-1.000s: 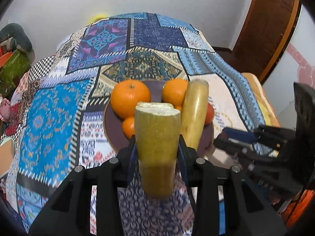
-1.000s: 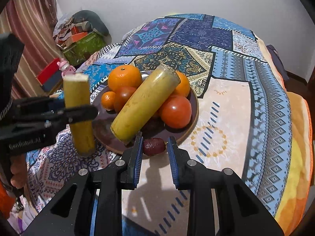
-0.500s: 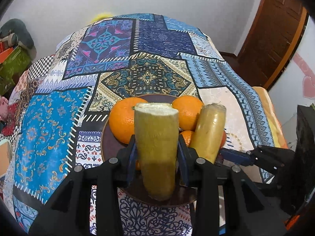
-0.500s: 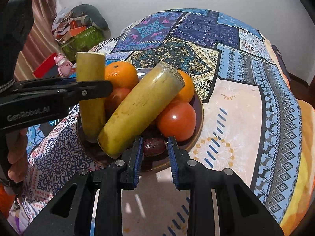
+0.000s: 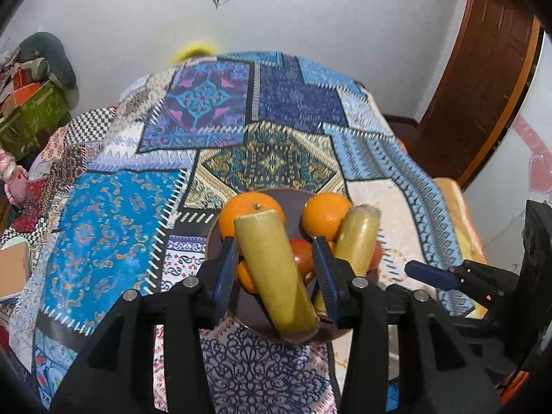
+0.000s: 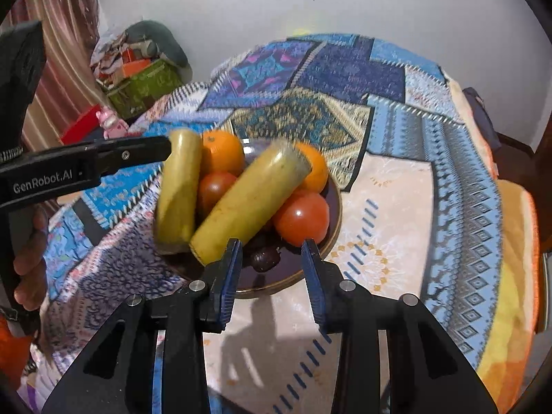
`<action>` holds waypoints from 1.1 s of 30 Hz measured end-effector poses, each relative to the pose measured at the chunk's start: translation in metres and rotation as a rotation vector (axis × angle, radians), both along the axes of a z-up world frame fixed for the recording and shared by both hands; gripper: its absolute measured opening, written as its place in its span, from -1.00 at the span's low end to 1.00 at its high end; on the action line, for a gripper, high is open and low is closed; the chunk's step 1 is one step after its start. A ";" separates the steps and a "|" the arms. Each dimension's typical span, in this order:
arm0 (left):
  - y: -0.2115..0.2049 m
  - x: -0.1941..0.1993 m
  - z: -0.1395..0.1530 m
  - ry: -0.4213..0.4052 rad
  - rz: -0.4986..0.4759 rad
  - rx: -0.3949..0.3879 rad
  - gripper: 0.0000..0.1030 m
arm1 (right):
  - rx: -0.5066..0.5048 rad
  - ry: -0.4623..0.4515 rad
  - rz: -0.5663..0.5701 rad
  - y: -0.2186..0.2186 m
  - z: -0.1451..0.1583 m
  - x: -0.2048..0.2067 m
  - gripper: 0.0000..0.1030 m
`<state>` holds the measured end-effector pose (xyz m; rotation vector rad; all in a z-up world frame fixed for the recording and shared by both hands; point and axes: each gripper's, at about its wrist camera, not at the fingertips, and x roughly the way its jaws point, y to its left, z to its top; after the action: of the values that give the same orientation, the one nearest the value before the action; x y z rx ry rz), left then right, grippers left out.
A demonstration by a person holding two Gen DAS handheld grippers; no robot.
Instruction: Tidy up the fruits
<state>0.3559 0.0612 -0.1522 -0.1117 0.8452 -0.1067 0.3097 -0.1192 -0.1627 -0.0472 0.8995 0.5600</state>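
A dark brown plate [image 6: 333, 220] on the patchwork cloth holds two oranges [image 6: 222, 151], tomatoes [image 6: 302, 219], a small dark fruit [image 6: 264, 258] and a yellow-green cane piece [image 6: 248, 203] lying across them. My left gripper [image 5: 276, 272] is open; a second cane piece [image 5: 276, 272] leans between its jaws with its lower end on the plate rim, and it also shows in the right wrist view [image 6: 179, 189]. My right gripper [image 6: 270, 269] is open and empty, just over the plate's near edge with the dark fruit ahead of it.
The plate [image 5: 255, 314] sits near the front of a round table covered with a patterned cloth [image 5: 120, 227]. A brown door [image 5: 483, 79] is at the right. Boxes and bags [image 6: 138, 79] lie on the floor at the left.
My left gripper opened and let go of the cane piece, which tipped onto the plate. My right gripper opened and released the dark fruit onto the plate. Both pulled back a little.
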 end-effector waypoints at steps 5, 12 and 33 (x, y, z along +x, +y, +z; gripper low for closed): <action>-0.002 -0.033 0.036 -0.105 -0.002 0.002 -0.05 | 0.044 -0.081 -0.020 -0.013 0.040 -0.018 -0.36; -0.004 -0.101 0.096 -0.304 0.027 -0.014 0.05 | 0.119 -0.209 -0.038 -0.024 0.099 -0.056 -0.25; -0.014 -0.263 0.168 -0.642 0.061 0.033 0.66 | 0.225 -0.516 -0.061 -0.034 0.186 -0.185 0.03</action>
<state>0.0926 0.0477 0.0155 -0.0650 0.2025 -0.0641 0.1243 -0.1532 0.0228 0.0389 0.3327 0.5547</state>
